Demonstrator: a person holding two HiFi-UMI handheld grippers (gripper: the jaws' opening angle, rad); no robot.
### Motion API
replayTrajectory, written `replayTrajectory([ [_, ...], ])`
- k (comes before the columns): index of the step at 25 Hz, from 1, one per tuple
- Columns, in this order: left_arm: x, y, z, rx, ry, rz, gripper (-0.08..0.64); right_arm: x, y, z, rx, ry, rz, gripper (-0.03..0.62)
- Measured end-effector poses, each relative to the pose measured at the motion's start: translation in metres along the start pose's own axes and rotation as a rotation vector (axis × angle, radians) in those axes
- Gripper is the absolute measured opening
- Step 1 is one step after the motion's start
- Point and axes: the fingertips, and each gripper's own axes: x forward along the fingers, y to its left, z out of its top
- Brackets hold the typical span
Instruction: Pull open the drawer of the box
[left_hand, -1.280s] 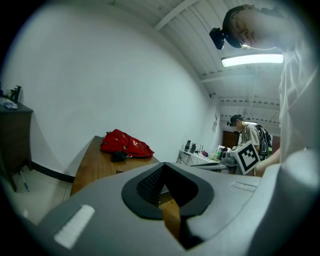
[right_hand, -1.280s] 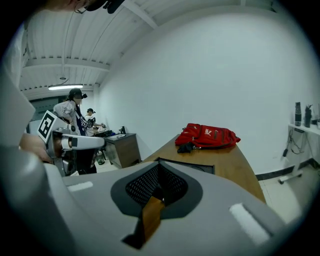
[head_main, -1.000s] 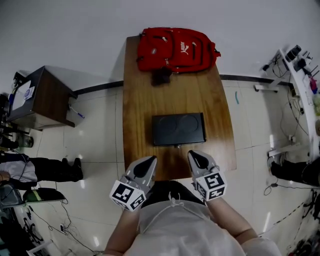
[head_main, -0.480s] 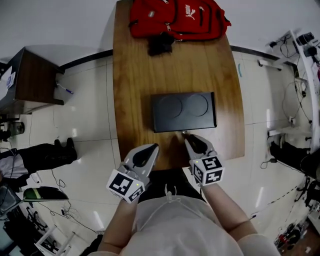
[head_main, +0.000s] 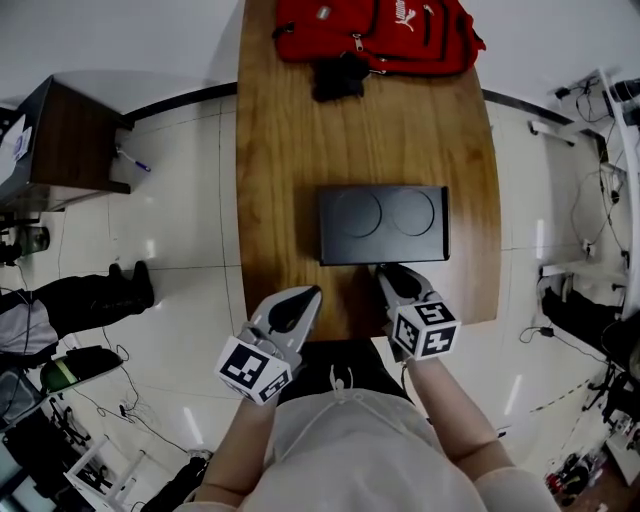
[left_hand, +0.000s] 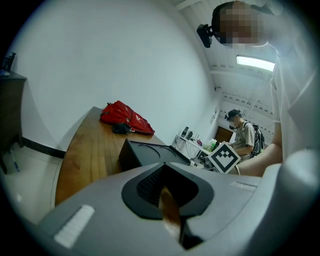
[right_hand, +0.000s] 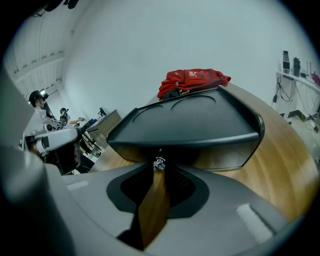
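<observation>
Table, wood w/ red backpack at far end, on tile floor; left gripper fingers together, right gripper pinching knob.

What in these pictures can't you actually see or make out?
- Drawer contents: no view sees inside the black box.
- The red backpack: the head view's top edge cuts it off.
- The knob: too small to make out in the head view, at the right gripper.

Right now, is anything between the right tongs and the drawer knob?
Nothing visible does: the right tongs have their tips on the knob at the front face of the box.
</observation>
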Motion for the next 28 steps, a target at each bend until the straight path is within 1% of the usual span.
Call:
replayTrajectory([
  [2, -0.001, 0.001, 0.0, 0.002, 0.002, 0.005, 0.006, 0.002, 0.0, 0.0, 0.012, 0.0, 0.013, 0.08],
  [8, -0.005, -0.001, 0.006, 0.013, -0.002, 0.021, 0.006, 0.0, -0.001, -0.003, 0.0, 0.028, 0.049, 0.075],
  [12, -0.012, -0.007, 0.009, 0.023, -0.01, 0.027, 0.006, -0.008, 0.004, -0.014, -0.001, 0.061, 0.057, 0.075],
  [16, -0.017, -0.012, 0.007, 0.024, -0.01, 0.033, 0.006, -0.018, 0.009, -0.027, -0.016, 0.069, 0.061, 0.075],
  [28, -0.033, -0.04, -0.023, 0.014, 0.001, 0.022, 0.006, -0.04, 0.018, -0.067, -0.029, 0.09, 0.064, 0.075],
])
